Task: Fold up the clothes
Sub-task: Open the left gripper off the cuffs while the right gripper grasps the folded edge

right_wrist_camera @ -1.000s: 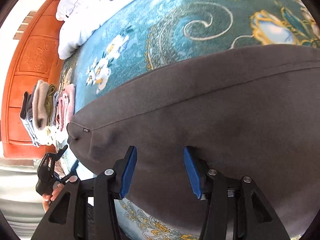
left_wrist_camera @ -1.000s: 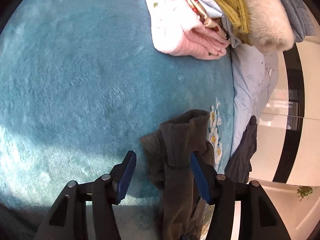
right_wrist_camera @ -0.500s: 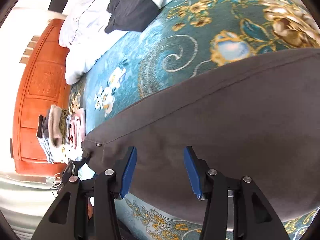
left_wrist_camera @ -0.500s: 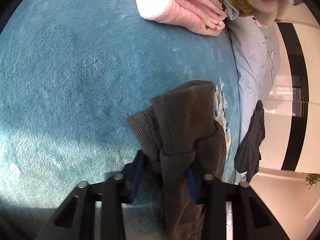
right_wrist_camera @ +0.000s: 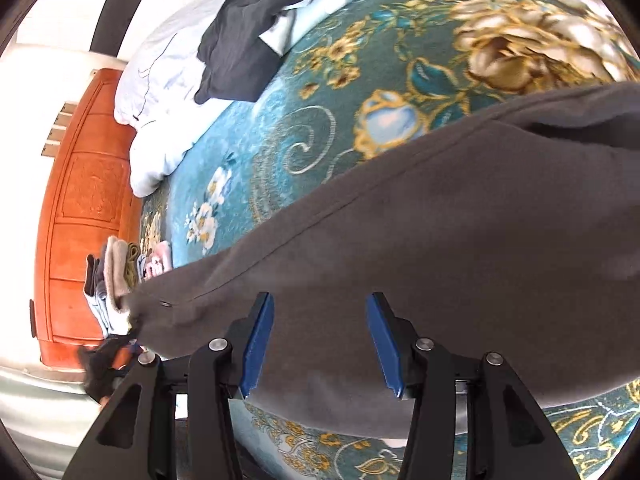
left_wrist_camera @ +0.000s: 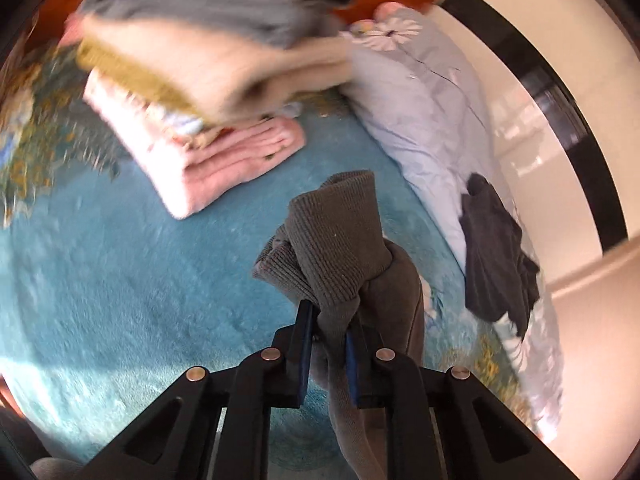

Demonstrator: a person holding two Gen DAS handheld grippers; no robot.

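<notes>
Teal plush bedding [left_wrist_camera: 120, 280] with gold flowers spreads under everything, and on it lies the brown-grey garment [right_wrist_camera: 440, 272], its body draped across the blanket in my right view while its ribbed cuffs [left_wrist_camera: 336, 240] stand bunched up in front of my left gripper [left_wrist_camera: 326, 354]. My left jaws are pressed together on that gathered fabric just below the ribbing; my right gripper [right_wrist_camera: 320, 344] hangs over the garment's body with its jaws apart, holding nothing. The risk I judge nearest is the pinch itself: I hold a thick wad of layers, and if one layer slides out as I carry it, the fold goes crooked. With the right jaws empty, nothing pins the body, so a pull from the left could drag the whole piece and wrinkle it. Further out, the stack of folded clothes [left_wrist_camera: 208, 80] sits near my left side and leans somewhat; a wide swing could knock it. A dark garment [left_wrist_camera: 496, 256] lies on the pale quilt [left_wrist_camera: 432, 120], well apart.
</notes>
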